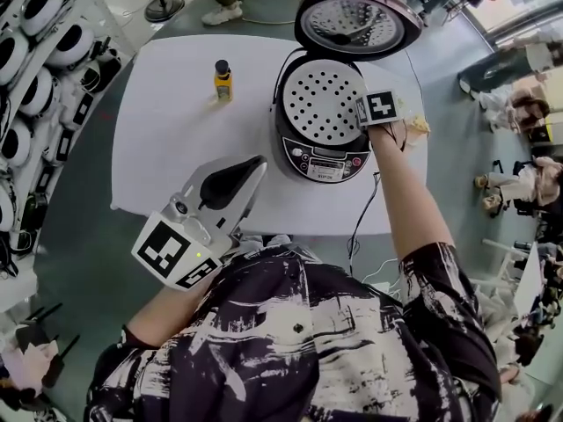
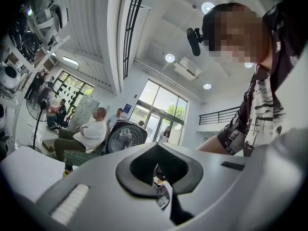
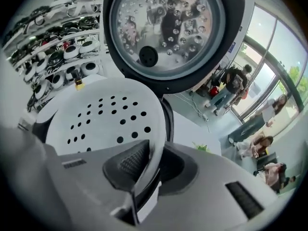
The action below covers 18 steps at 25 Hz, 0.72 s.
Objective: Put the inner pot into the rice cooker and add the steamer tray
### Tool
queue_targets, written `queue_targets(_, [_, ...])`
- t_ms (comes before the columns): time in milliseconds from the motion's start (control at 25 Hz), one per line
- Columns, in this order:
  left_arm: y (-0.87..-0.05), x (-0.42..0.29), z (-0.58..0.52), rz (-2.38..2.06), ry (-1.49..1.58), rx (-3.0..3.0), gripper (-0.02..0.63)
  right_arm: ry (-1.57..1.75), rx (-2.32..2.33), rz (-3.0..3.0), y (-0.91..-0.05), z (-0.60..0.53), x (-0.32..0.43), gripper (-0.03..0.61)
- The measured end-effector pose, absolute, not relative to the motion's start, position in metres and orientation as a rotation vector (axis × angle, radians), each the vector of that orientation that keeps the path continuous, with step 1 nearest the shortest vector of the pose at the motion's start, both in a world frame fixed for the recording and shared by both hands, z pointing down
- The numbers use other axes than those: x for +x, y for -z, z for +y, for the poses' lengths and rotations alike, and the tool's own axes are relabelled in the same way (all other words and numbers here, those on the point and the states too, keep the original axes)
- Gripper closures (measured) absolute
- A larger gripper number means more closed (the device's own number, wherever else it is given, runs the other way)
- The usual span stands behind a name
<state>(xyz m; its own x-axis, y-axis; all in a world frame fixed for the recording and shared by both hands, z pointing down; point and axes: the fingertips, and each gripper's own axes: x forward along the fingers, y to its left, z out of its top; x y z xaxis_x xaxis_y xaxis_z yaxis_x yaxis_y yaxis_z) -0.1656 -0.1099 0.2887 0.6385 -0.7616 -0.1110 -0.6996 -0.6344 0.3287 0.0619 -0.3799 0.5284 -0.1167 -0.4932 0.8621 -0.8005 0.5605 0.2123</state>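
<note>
The rice cooker stands on the white table with its lid thrown right back, and the white holed steamer tray lies across its mouth, looking nearly level and seated. The right gripper points steeply down at the tray's right edge, its jaws drawn almost together with the thin rim pinched between them. The left gripper is held back near the person's body, well away from the cooker, jaws closed on nothing. I cannot see the inner pot, since the tray covers the whole opening; I take it to be underneath already. To my eye the job is close to finished: what is left is letting go of the rim and drawing the hand clear.
</note>
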Motion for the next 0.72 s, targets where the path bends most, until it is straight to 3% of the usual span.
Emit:
queue_targets(600, [-0.28, -0.134, -0.115, -1.109, 0.347, 2.649, 0.609, -0.263, 1.029, -1.82, -0.528, -0.367, 0.066, 0.496])
queue_targets(680, [-0.28, -0.131, -0.116, -1.105, 0.346, 2.651, 0.609, -0.313, 1.017, -1.871, -0.528, -0.366, 0.063, 0.464])
queue_targets(720, [-0.28, -0.13, -0.117, -1.101, 0.345, 2.651, 0.609, -0.361, 1.013, -1.913, -0.528, -0.366, 0.06, 0.371])
